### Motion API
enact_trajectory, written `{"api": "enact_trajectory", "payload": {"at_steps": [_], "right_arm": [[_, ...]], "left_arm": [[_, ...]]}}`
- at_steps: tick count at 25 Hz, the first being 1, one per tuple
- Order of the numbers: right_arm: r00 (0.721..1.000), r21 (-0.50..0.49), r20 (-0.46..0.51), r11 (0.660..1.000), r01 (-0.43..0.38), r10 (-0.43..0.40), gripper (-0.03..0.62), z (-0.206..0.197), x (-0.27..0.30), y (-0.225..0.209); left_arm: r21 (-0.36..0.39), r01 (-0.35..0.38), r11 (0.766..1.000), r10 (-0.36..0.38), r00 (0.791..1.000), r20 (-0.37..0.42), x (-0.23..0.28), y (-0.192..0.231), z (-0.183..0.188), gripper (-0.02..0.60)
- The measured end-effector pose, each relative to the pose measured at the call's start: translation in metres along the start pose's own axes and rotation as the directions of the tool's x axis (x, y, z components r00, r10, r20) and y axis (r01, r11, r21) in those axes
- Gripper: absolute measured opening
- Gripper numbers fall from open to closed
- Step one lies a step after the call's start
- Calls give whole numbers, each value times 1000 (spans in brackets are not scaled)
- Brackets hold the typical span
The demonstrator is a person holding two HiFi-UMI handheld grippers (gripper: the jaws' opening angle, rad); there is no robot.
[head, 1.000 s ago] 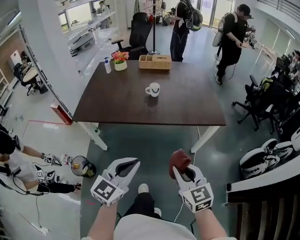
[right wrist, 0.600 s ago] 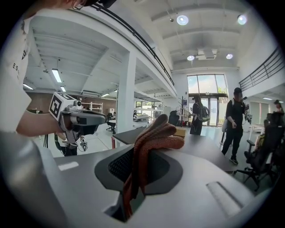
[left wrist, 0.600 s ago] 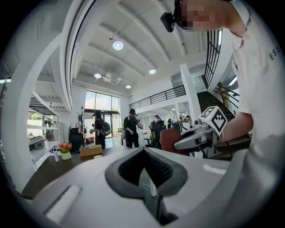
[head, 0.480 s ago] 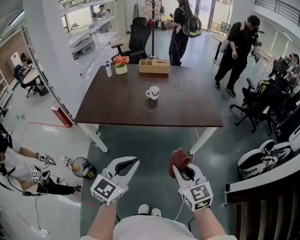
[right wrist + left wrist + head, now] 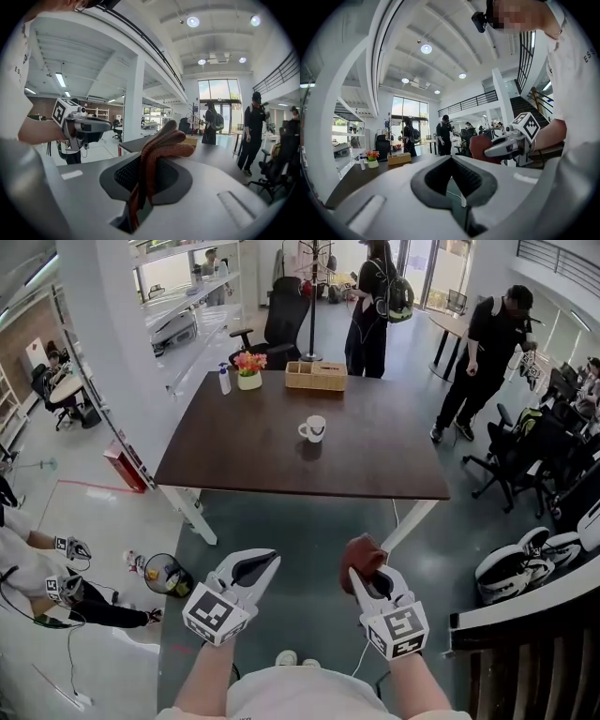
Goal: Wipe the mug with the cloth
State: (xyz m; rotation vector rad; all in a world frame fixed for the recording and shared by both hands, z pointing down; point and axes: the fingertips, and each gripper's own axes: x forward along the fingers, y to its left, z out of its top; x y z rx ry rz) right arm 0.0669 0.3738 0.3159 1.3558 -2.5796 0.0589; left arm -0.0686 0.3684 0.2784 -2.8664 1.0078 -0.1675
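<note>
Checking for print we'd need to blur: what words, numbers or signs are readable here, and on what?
"ES": on the person's white shirt, rest cut off by the picture's edge.
Mug: any print too small to read.
Bottle: label too small to read.
Marker cubes: square patterns only, no letters.

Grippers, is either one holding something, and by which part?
Right gripper pinches the cloth by its lower folds, the bunch poking past the tips. Left gripper is shut, empty.
</note>
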Motion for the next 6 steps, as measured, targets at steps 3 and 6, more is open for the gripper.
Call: {"api": "enact_trajectory", "payload": {"at_steps": [3,6], "right_arm": [[1000,-14,-6,1000,1,-1,75,-1,1,2],[1000,-14,-12,1000,2,-2,75,-3,-1,5]], "left_arm": [[-3,1,1000,-1,1000,6,0,0,0,0],[-6,6,1000,-6,1000,5,-3,-3,-2,0]]}}
